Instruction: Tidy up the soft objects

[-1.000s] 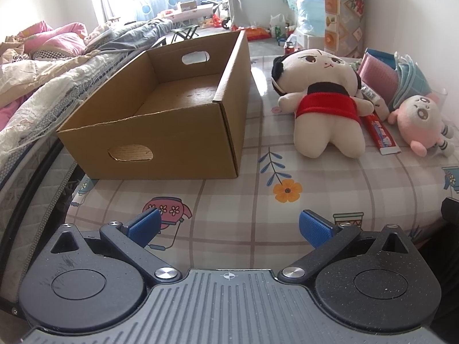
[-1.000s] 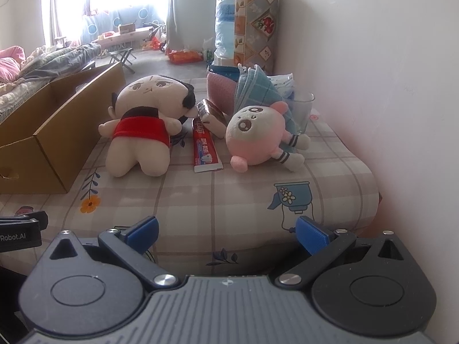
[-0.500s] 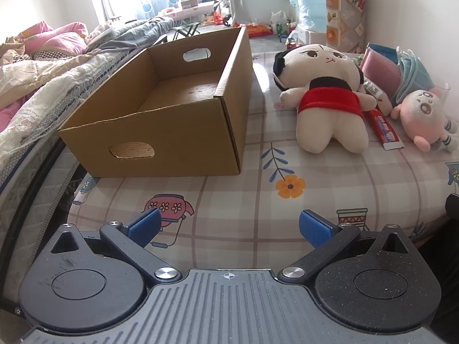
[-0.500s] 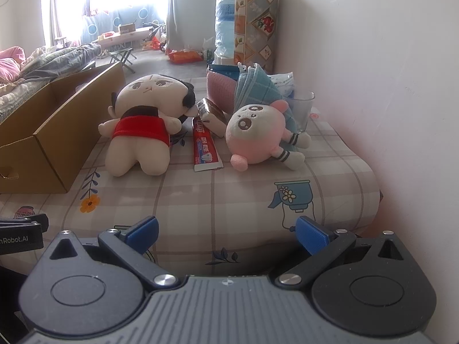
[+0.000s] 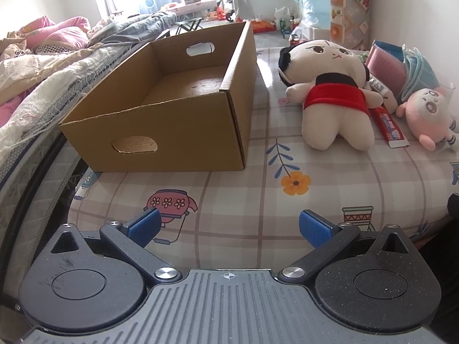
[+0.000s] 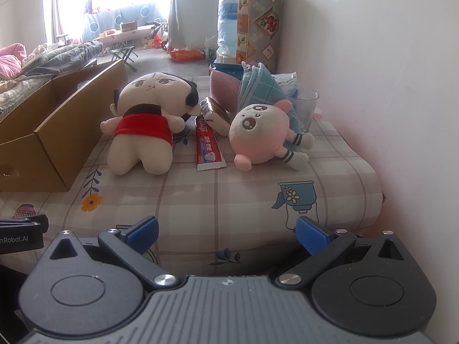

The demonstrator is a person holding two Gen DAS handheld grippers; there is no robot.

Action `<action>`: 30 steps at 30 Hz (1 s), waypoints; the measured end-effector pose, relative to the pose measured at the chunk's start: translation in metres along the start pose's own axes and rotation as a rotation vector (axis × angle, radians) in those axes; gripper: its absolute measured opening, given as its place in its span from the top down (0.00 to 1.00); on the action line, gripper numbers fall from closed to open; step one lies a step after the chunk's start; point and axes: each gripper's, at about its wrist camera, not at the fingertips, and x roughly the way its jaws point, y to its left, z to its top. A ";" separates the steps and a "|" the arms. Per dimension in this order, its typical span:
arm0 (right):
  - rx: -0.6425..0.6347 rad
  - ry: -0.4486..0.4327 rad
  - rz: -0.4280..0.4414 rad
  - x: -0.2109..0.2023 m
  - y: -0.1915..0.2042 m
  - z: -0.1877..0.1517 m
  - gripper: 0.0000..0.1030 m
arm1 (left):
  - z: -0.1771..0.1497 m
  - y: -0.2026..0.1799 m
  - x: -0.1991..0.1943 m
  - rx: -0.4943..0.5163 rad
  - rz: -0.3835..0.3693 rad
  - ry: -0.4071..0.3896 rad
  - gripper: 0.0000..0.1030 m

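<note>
Both the left gripper [image 5: 228, 226] and right gripper [image 6: 226, 235] hung spread and empty near the bed's [image 6: 258, 200] front edge, while the red-shirted plush doll [image 6: 146, 126] looked light and squashy, best pinched across its soft middle.

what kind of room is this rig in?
Most likely a lived-in bedroom: rumpled pink and white bedding on the left, a mattress in a checked cartoon-print sheet holding an open brown cardboard box, and a curtained bright window beyond.
</note>
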 end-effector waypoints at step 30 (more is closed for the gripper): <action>-0.003 0.010 0.004 0.014 0.001 0.003 0.00 | 0.001 0.001 0.011 0.007 0.030 0.031 0.00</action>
